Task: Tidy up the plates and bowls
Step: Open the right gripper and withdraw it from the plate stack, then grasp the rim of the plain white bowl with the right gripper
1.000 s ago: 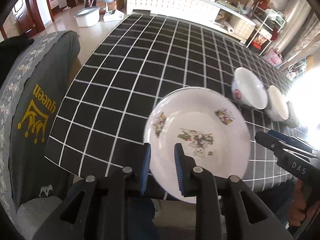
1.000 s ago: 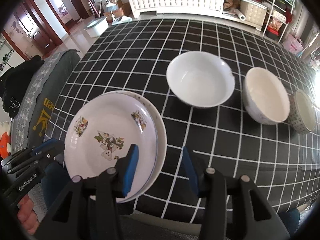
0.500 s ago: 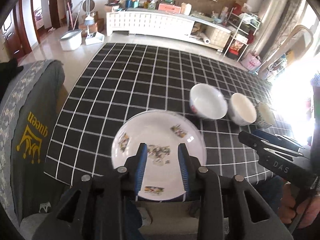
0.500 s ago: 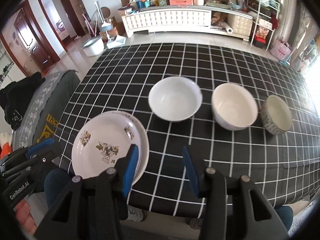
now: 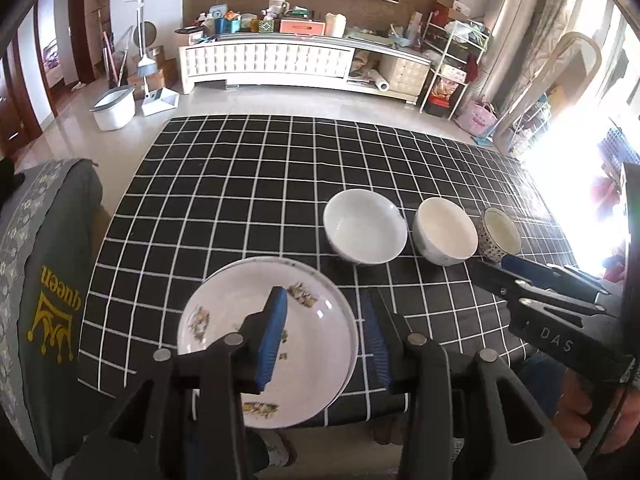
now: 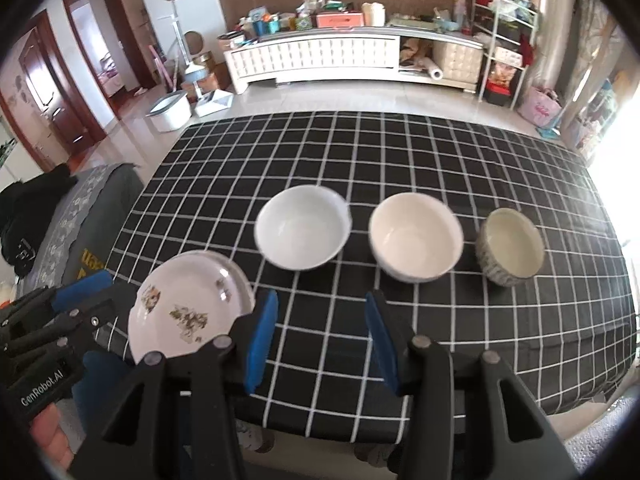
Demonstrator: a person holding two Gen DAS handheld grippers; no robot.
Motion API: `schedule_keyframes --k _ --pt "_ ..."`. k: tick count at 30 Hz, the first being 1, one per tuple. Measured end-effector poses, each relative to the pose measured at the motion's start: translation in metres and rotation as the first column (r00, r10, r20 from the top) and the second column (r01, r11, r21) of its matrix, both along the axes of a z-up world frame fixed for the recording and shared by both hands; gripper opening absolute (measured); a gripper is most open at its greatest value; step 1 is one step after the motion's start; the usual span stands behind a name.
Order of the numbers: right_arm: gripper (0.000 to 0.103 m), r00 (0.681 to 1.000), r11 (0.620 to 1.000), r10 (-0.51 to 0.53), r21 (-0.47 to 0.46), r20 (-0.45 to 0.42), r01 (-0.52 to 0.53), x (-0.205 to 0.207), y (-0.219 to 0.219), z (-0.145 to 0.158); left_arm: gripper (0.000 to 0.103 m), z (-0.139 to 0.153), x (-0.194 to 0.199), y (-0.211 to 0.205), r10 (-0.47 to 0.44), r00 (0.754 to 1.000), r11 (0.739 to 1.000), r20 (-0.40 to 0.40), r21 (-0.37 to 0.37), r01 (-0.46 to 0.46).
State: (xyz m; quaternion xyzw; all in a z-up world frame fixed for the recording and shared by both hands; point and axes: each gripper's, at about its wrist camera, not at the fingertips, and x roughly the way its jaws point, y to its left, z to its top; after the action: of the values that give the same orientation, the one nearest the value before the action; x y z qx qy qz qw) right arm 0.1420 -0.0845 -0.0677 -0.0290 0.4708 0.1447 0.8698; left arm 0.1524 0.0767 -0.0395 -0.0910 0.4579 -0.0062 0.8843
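Two stacked white plates with small printed pictures (image 5: 316,344) (image 6: 180,312) lie at the near left of the black checked table. Three bowls stand in a row to their right: a white bowl (image 5: 364,232) (image 6: 303,238), a cream bowl (image 5: 445,236) (image 6: 416,237) and a small patterned bowl (image 5: 500,234) (image 6: 510,246). My left gripper (image 5: 326,334) is open and empty, raised above the plates' right edge. My right gripper (image 6: 320,336) is open and empty above the table's near edge, in front of the bowls.
A grey chair cover with yellow "queen" lettering (image 5: 52,312) stands left of the table (image 5: 240,184). The table's near edge (image 6: 440,400) runs just below the grippers. A white cabinet (image 6: 320,56) and shelves (image 6: 500,56) stand across the floor.
My left gripper opened and let go of the top plate, which now rests on the other plate. Both grippers pulled back and up from the table.
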Motion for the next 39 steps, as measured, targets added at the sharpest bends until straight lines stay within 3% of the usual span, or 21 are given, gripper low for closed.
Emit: schedule_keyframes --k 11,18,28,32,39 --pt "0.051 0.999 0.996 0.033 0.084 -0.019 -0.031 0.042 -0.016 -0.006 0.037 -0.006 0.052 -0.022 -0.072 0.997 0.996 -0.030 0.042 0.073" --pt "0.051 0.998 0.998 0.049 0.046 -0.026 -0.048 0.078 -0.008 -0.010 0.037 -0.024 0.094 -0.017 -0.078 0.994 0.997 -0.081 0.015 0.079" --pt "0.051 0.974 0.994 0.088 0.078 -0.207 -0.074 0.140 0.008 -0.047 0.037 -0.054 0.156 0.005 -0.049 0.985 0.998 -0.167 -0.054 0.040" --pt "0.051 0.939 0.990 0.101 0.126 -0.328 -0.062 0.162 0.012 -0.066 0.037 -0.070 0.176 0.014 -0.036 0.975 0.996 -0.218 -0.089 0.017" --pt "0.047 0.908 0.990 0.117 0.123 -0.402 -0.073 0.184 0.020 -0.088 0.037 -0.092 0.196 0.015 -0.067 0.956 0.990 -0.284 -0.136 0.029"
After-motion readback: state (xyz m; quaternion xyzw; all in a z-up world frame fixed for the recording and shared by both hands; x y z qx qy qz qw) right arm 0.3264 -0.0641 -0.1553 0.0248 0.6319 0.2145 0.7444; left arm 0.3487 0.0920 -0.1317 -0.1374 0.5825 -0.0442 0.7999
